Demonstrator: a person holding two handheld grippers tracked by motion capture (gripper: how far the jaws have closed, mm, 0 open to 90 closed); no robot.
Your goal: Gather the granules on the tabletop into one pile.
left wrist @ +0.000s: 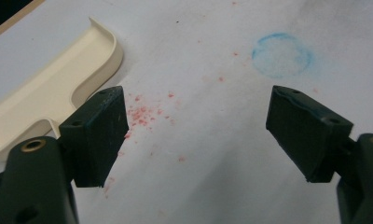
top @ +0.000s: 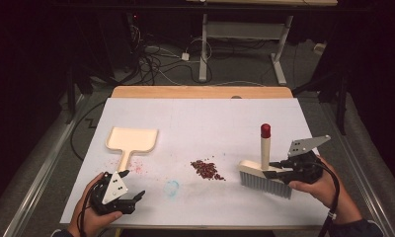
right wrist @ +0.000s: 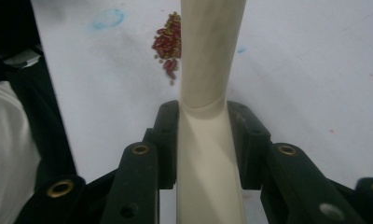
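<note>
Sweeping is the step in hand, by our judgement: the pile of red beans (top: 207,169) lies loose on the white table sheet (top: 210,118) at centre frame of the high view, and nothing has yet reached it. To its right, well apart from the pile, we hold the brush (top: 264,178) bristles-down on the sheet, its red-capped handle pointing up. The right gripper (top: 279,173) has its jaws clenched on the brush where handle meets head; in the right gripper view the cream handle (right wrist: 208,93) runs up between the two black jaws, with the beans beyond it at upper centre. The cream dustpan (top: 131,140) rests at left of centre, apart from the pile, handle toward us. The left gripper (top: 131,190), at lower left, has its jaws released wide over the sheet, just beside the dustpan handle (left wrist: 17,126). The next move calls for closing the left jaws on that handle and setting the pan's lip beside the pile before we draw the brush leftward.
</note>
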